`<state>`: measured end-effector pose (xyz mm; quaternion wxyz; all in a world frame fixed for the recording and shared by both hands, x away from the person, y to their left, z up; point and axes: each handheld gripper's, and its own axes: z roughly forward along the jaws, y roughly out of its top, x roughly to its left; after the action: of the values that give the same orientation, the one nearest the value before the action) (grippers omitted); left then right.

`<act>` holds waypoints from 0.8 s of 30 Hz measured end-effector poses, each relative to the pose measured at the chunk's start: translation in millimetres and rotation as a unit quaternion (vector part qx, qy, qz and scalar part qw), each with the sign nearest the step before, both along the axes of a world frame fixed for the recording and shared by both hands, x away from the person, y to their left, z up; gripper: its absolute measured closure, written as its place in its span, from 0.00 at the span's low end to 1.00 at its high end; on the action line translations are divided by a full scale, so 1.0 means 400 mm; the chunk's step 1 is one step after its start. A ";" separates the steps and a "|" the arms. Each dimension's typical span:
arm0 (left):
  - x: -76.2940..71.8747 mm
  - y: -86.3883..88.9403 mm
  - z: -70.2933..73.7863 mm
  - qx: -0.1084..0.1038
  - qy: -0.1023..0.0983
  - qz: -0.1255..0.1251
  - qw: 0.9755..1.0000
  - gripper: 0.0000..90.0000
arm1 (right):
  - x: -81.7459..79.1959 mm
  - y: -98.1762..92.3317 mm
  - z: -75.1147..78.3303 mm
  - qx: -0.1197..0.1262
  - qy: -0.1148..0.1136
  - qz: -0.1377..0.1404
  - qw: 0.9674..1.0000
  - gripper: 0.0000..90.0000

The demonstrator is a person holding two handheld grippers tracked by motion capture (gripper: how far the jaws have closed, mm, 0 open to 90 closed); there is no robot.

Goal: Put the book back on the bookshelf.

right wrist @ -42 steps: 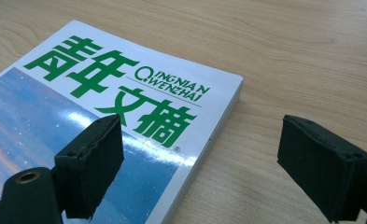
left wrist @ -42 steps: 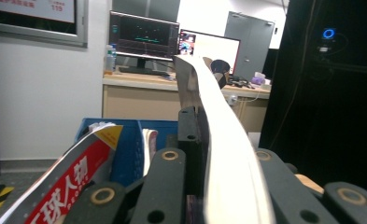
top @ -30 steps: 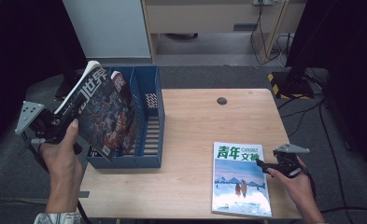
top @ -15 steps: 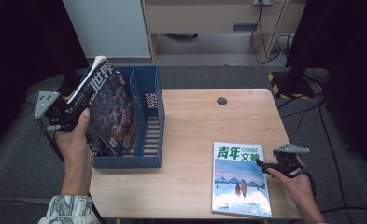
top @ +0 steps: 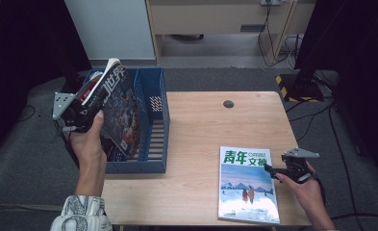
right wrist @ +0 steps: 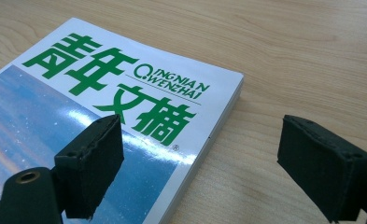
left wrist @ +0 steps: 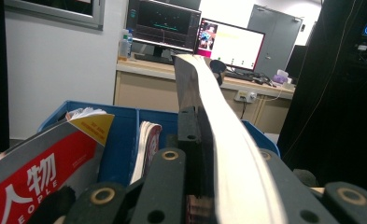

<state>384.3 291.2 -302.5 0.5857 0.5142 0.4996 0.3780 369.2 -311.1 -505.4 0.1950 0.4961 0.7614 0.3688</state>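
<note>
We are lowering a magazine [top: 117,113], pinched in our left hand-held gripper [top: 88,108], into the blue file rack [top: 150,144]; our right hand-held gripper [top: 273,172] sits spread beside the green-titled magazine [top: 246,185], next to grasp.

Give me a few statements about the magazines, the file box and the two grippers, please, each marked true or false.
1. The left gripper is shut on the dark magazine. True.
2. The green-titled magazine stands in the blue file box. False: it lies flat on the wooden table.
3. The right gripper stands open at that magazine's edge. True.
4. The file box holds nothing. False: other magazines stand in it.
</note>
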 end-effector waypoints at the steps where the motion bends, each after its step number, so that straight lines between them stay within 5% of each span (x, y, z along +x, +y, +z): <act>1: 0.002 -0.002 -0.002 0.000 0.000 0.000 1.000 0.92 | 0.000 0.000 0.000 0.000 0.000 0.000 1.000 0.16; 24: 0.035 -0.005 -0.054 0.000 0.009 0.016 1.000 0.92 | 0.000 -0.002 -0.001 -0.003 0.001 0.003 1.000 0.16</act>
<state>398.5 289.4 -324.2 0.5747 0.5095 0.5132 0.3831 369.2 -311.7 -505.7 0.1950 0.4936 0.7642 0.3664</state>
